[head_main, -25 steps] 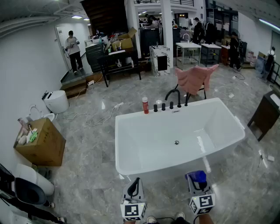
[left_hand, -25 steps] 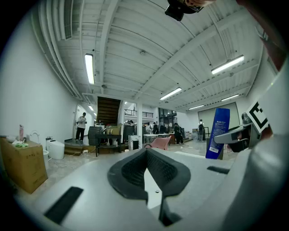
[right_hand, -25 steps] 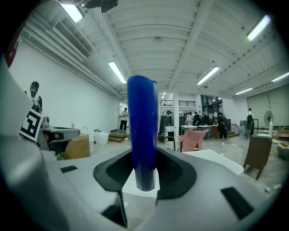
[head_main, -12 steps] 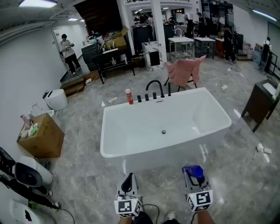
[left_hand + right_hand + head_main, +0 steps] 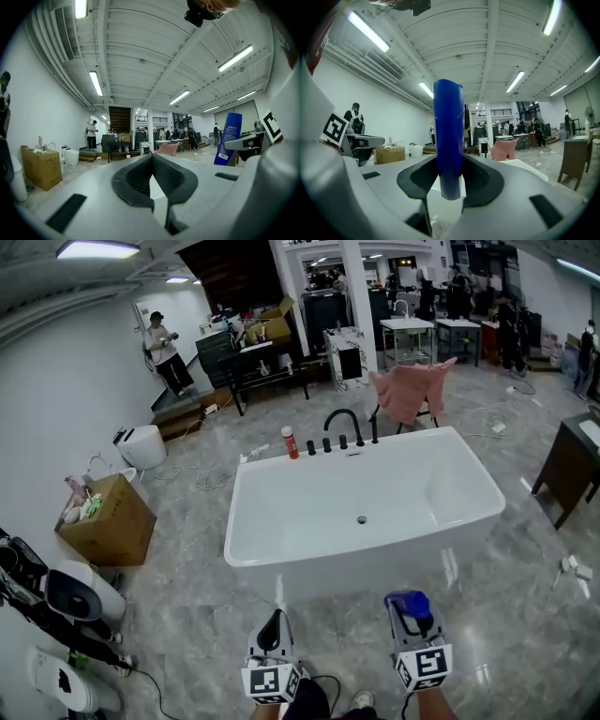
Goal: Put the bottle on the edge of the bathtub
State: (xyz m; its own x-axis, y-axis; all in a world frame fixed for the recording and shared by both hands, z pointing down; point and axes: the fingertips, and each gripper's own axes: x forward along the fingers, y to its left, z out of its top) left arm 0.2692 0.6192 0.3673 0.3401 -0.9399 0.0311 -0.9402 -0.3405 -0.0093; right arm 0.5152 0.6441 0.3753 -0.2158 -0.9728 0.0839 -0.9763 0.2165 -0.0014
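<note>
Right claw (image 5: pixel 411 618) at 5 o'clock in the head view, closed partway on the tall blue plastic bottle (image 5: pixel 449 140). The jaws pinch its lower end and the bottle stands upright between them, with its top clear above. I also see the same bottle from the left gripper view, off at 3 o'clock.

Left claw (image 5: pixel 274 622) is at 6 o'clock beside the right one, a gap between the two. Its jaws are together at the tips with nothing in them.

Both claws hang over the grey marbled floor (image 5: pixel 187 615), on the near side of the white freestanding bathtub (image 5: pixel 337 579). The tub sits at 12 o'clock from the claws, and the bottle is short of its near rim, not touching it.

On the far rim, at about 11 o'clock, a small red bottle with a white cap (image 5: pixel 289 442) stands just left of the black curved faucet (image 5: pixel 341 423). A pink cloth draped on a chair (image 5: pixel 410 390) is behind the tub at 1 o'clock. A brown cardboard box (image 5: pixel 108 526) is on the floor at 9 o'clock, well apart from the tub.
</note>
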